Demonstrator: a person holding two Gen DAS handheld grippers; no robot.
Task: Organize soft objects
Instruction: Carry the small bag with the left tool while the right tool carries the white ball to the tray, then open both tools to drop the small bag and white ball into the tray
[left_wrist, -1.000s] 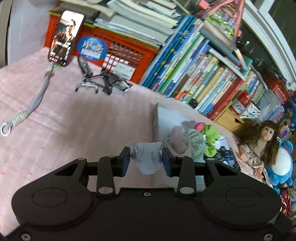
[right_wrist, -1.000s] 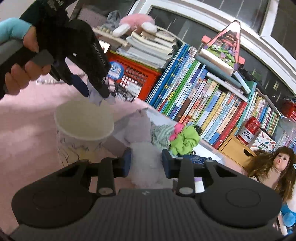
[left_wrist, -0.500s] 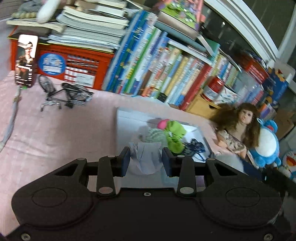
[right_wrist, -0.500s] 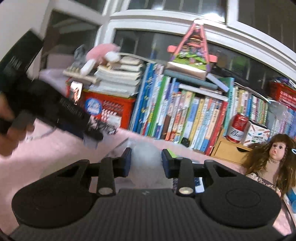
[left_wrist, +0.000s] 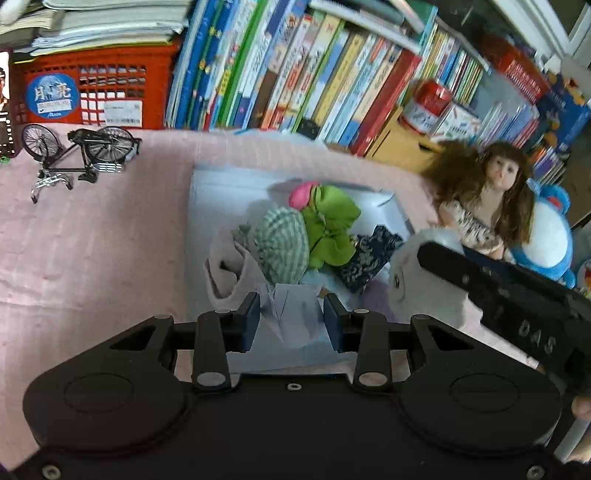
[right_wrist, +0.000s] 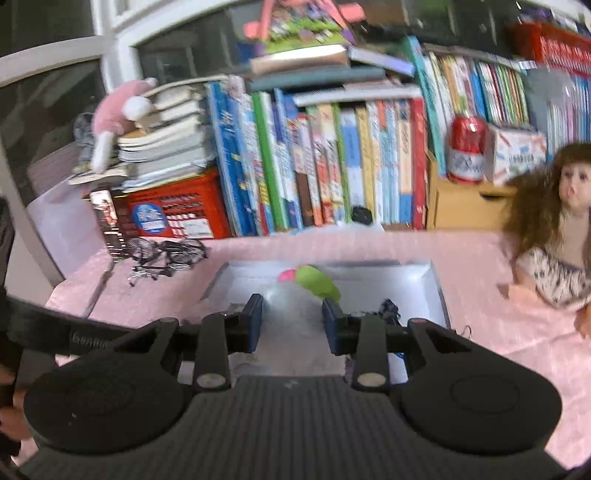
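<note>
My left gripper (left_wrist: 291, 318) is shut on a pale lavender folded cloth (left_wrist: 293, 310) and holds it over the near part of a white box (left_wrist: 214, 192). In the box lie a beige cloth (left_wrist: 229, 269), a green checked cloth (left_wrist: 284, 240), a bright green cloth (left_wrist: 330, 225), a pink item (left_wrist: 300, 195) and a dark patterned cloth (left_wrist: 369, 254). My right gripper (right_wrist: 291, 319) is shut on a white fluffy item (right_wrist: 293, 325) above the same box (right_wrist: 432, 280); it also shows in the left wrist view (left_wrist: 417, 273).
A pink cloth covers the table (left_wrist: 92, 251). A model bicycle (left_wrist: 81, 147) and a red crate (left_wrist: 99, 88) stand at the back left. A row of books (left_wrist: 295, 81) lines the back. A doll (left_wrist: 491, 199) and a blue plush (left_wrist: 550, 236) sit right of the box.
Both grippers have swung right toward the box and moved over it, each keeping its item. The cup seen earlier in the right wrist view is out of frame.
</note>
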